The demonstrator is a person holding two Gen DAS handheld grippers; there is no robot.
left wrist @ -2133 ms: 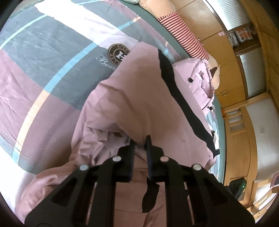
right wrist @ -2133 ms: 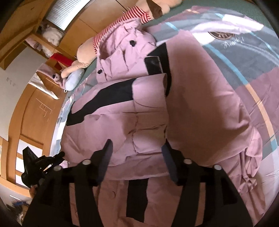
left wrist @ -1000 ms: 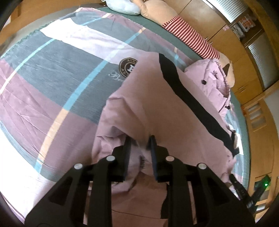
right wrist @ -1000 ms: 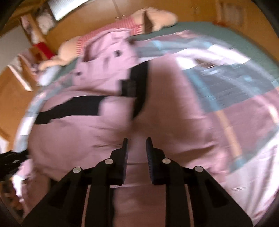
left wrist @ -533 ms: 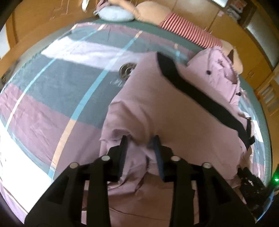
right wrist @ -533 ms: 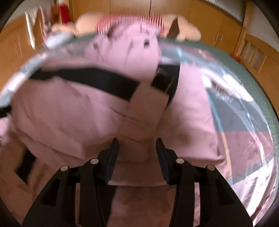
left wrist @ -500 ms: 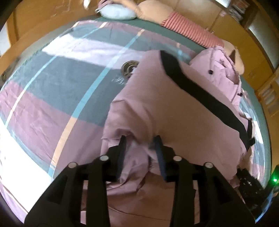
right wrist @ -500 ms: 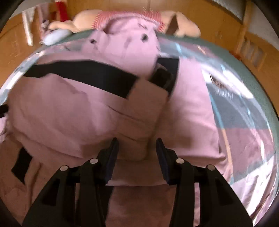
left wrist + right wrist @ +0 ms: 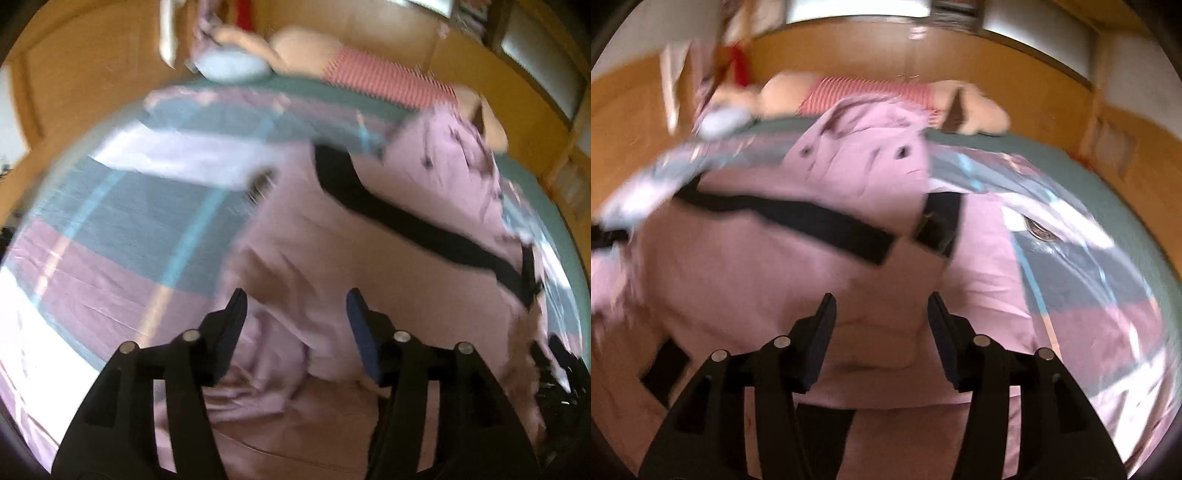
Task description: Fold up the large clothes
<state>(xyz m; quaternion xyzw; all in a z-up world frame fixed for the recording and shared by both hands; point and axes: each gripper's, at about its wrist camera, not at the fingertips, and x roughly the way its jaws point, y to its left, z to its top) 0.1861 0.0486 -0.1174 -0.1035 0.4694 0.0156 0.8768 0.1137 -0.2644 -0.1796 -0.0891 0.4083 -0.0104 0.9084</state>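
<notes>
A large pink garment point(image 9: 332, 266) with a black band point(image 9: 406, 225) lies partly folded on the bed; it also shows in the right wrist view point(image 9: 775, 280), with its buttoned collar point(image 9: 864, 155) at the far end. My left gripper point(image 9: 295, 306) is open and empty above a bunched fold at the garment's near left edge. My right gripper point(image 9: 881, 304) is open and empty above the folded layer. Both views are blurred by motion.
The bed cover point(image 9: 122, 206) is plaid in pink, grey, white and blue. A plush toy in a red striped top point(image 9: 384, 81) lies along the far edge, by a pale blue pillow point(image 9: 232, 70). Wooden cabinets point(image 9: 886, 55) stand behind the bed.
Both grippers have opened wide; the left has let go of the pink fabric it pinched. Both cameras have tilted up, showing more of the far wall.
</notes>
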